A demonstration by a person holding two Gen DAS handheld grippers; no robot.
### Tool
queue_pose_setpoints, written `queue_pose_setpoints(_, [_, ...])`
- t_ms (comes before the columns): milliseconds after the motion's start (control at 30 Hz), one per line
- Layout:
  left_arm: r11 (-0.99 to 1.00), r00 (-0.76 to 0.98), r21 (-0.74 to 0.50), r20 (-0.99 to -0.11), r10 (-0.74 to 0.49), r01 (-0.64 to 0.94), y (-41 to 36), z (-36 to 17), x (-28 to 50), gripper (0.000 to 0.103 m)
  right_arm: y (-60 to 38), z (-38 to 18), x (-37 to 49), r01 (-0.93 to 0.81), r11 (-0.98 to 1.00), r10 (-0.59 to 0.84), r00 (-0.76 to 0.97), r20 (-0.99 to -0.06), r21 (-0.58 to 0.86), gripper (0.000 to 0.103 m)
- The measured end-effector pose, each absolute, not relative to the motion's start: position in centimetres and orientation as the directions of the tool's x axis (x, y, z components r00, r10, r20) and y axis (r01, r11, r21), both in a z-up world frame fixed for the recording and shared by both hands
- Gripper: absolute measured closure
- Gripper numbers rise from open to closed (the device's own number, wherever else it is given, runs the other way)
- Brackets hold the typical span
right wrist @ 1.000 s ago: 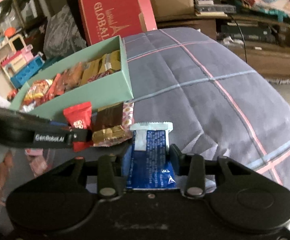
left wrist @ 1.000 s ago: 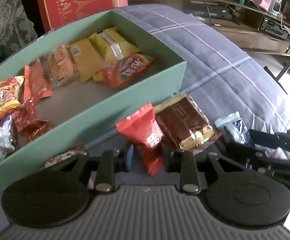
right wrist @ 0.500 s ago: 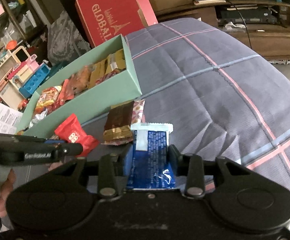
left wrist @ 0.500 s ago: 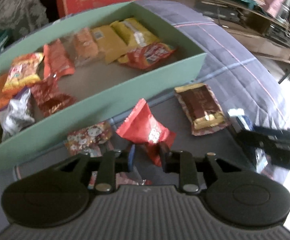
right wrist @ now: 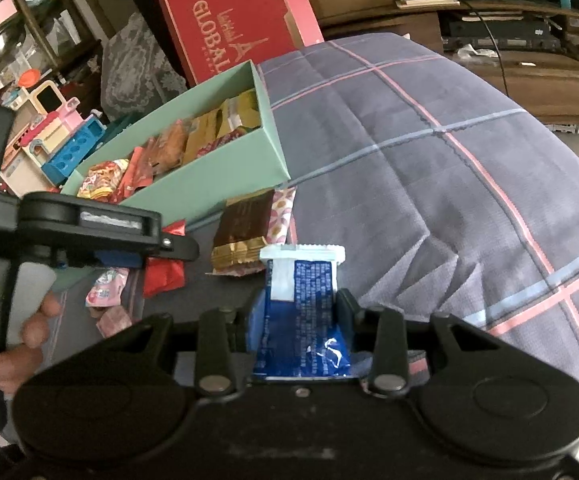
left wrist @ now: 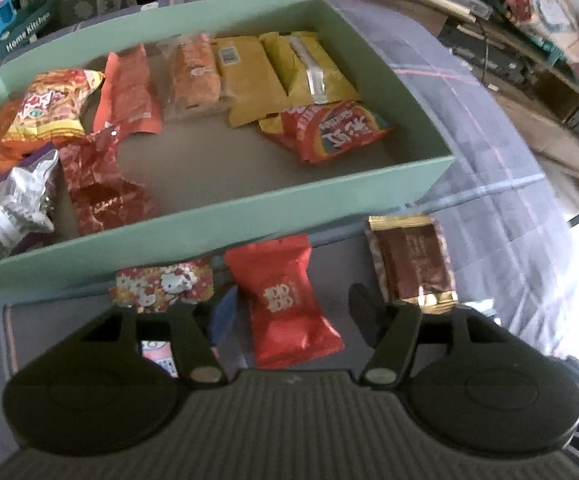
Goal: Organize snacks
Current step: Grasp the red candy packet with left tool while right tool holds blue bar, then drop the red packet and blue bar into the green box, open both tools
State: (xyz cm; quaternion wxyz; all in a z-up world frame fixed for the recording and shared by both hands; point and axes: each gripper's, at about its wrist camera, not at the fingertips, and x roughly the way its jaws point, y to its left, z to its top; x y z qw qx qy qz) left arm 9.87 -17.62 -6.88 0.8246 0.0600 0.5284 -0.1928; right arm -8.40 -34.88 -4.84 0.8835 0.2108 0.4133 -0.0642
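A mint-green box (left wrist: 225,216) holds several snack packets and lies on a grey plaid cloth; it also shows in the right wrist view (right wrist: 217,176). In front of it lie a Hello Kitty packet (left wrist: 163,284), a red packet (left wrist: 285,300) and a brown and gold packet (left wrist: 413,264). My left gripper (left wrist: 289,304) is open, its fingers either side of the red packet, which lies on the cloth. My right gripper (right wrist: 299,312) is shut on a blue and white packet (right wrist: 301,304), held above the cloth near the brown packet (right wrist: 245,228).
A red "GLOBAL" carton (right wrist: 233,20) stands behind the box. Toys and a blue block (right wrist: 73,152) lie to the left of it. Wooden shelving (right wrist: 509,40) with clutter runs along the back right. Small pink packets (right wrist: 105,288) lie on the cloth at left.
My left gripper has opened and the red packet now rests on the cloth between its fingers. The left view has swung up over the box. My right gripper still holds the blue packet.
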Motion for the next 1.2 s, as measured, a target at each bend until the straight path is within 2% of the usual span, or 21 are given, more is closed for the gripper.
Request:
queue_pose_setpoints(33, [0.917, 0.392, -0.065, -0.891, -0.231, 0.394, -17.9, -7.0, 9.6, 0.066, -34.8, -4.8, -8.4, 0.287, 0.904, 0.059, 0.65, -0.757, 0.317, 0.066])
queue_pose_setpoints(133, [0.885, 0.441, 0.019, -0.872, -0.213, 0.466, -18.5, -7.0, 8.6, 0.072, -34.9, -4.7, -8.3, 0.292, 0.904, 0.052, 0.65, -0.758, 0.312, 0.066])
queue_pose_setpoints(333, [0.861, 0.441, 0.021, -0.865, -0.239, 0.508, -17.4, -6.0, 7.1, 0.073, -35.4, -4.3, -8.1, 0.325, 0.895, 0.025, 0.649, -0.761, 0.307, 0.067])
queue_pose_setpoints(667, [0.888, 0.501, -0.067, -0.805, -0.317, 0.455, -13.8, -1.5, 7.5, 0.073, -34.5, -0.2, -5.9, 0.283, 0.917, 0.001, 0.703, -0.711, 0.281, 0.067])
queue_pose_setpoints(867, [0.914, 0.568, -0.085, -0.759, -0.318, 0.398, -10.8, 0.9, 9.8, 0.073, -32.4, 2.1, -1.9, 0.197, 0.936, 0.056, 0.734, -0.677, 0.291, 0.066])
queue_pose_setpoints(1200, [0.934, 0.556, -0.144, -0.77, -0.313, 0.327, -8.7, 0.5, 16.2, 0.073, -29.5, 2.2, 6.2, 0.12, 0.923, 0.172, 0.721, -0.672, 0.366, 0.066])
